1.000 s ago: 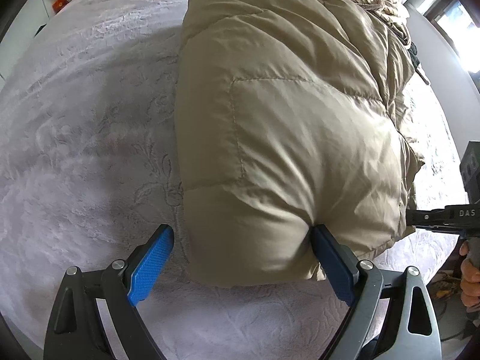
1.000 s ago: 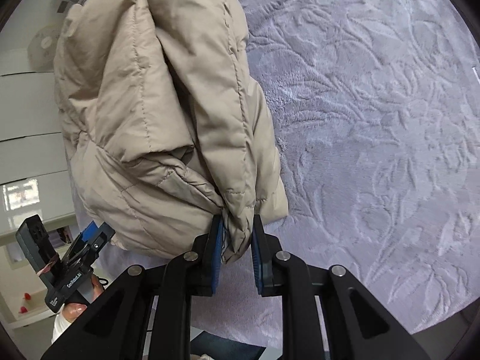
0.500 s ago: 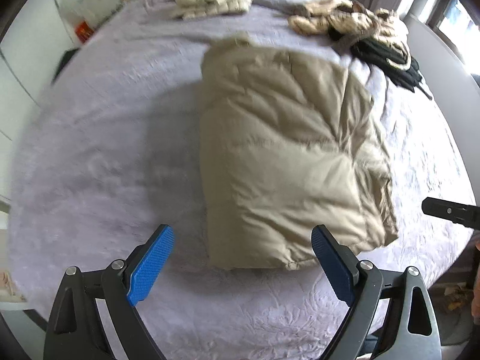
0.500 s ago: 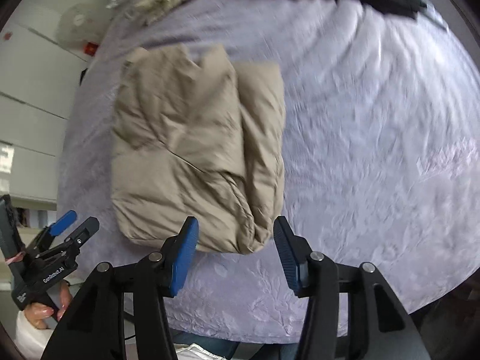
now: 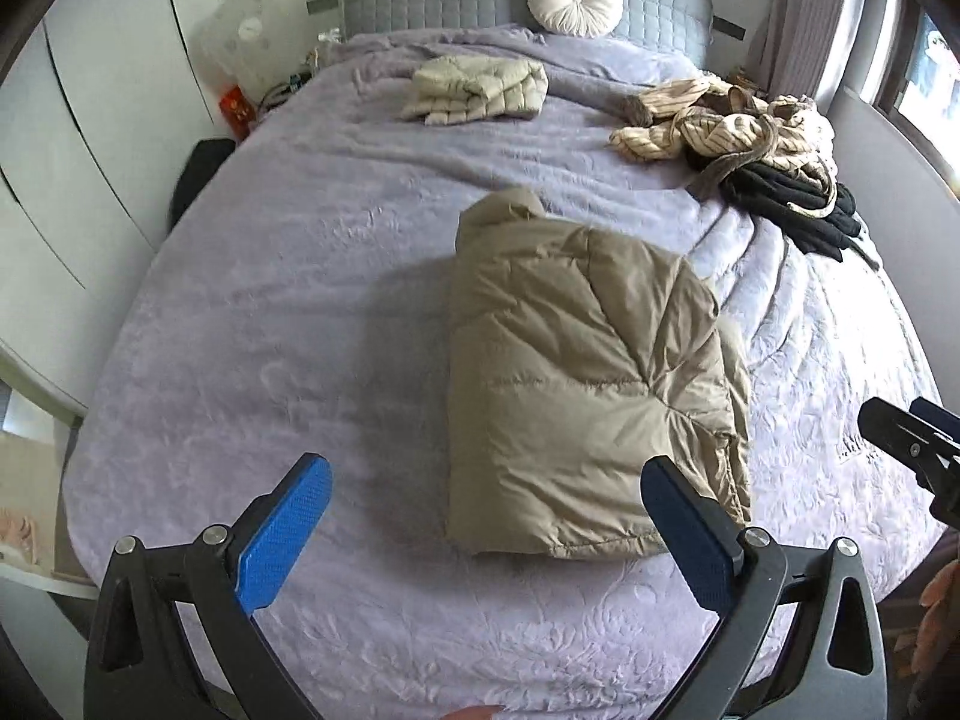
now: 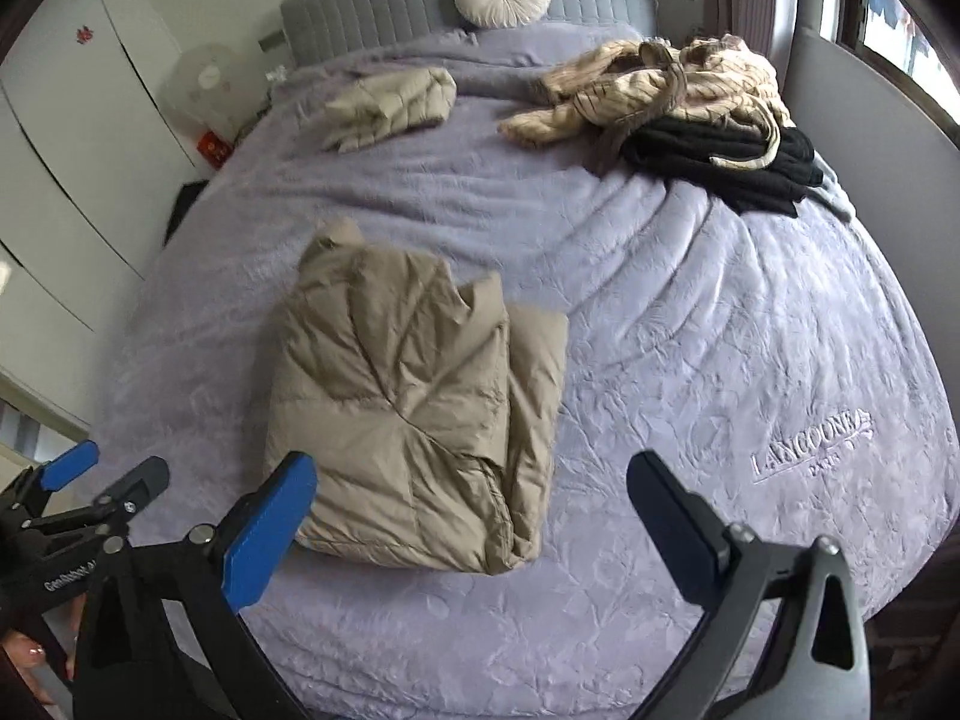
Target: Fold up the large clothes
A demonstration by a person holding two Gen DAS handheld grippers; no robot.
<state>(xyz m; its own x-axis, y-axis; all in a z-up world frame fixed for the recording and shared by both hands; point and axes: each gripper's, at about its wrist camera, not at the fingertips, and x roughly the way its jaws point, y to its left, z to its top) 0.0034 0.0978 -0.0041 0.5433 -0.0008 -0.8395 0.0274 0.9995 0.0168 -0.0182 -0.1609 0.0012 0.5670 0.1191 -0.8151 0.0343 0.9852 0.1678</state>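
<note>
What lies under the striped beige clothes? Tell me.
A black garment lies partly under the striped beige clothes, on the purple bedspread. Whatever else the heap covers cannot be seen.

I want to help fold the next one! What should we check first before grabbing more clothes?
1. Left gripper open and empty: ok.
2. Right gripper open and empty: ok.
3. Puffy tan down jacket folded into a bundle on the purple bedspread: ok.
4. Jacket free of both grippers: ok.
5. Unfolded striped beige garment and black garment waiting in a heap: ok.
6. Heap within easy reach: cannot tell.
</note>
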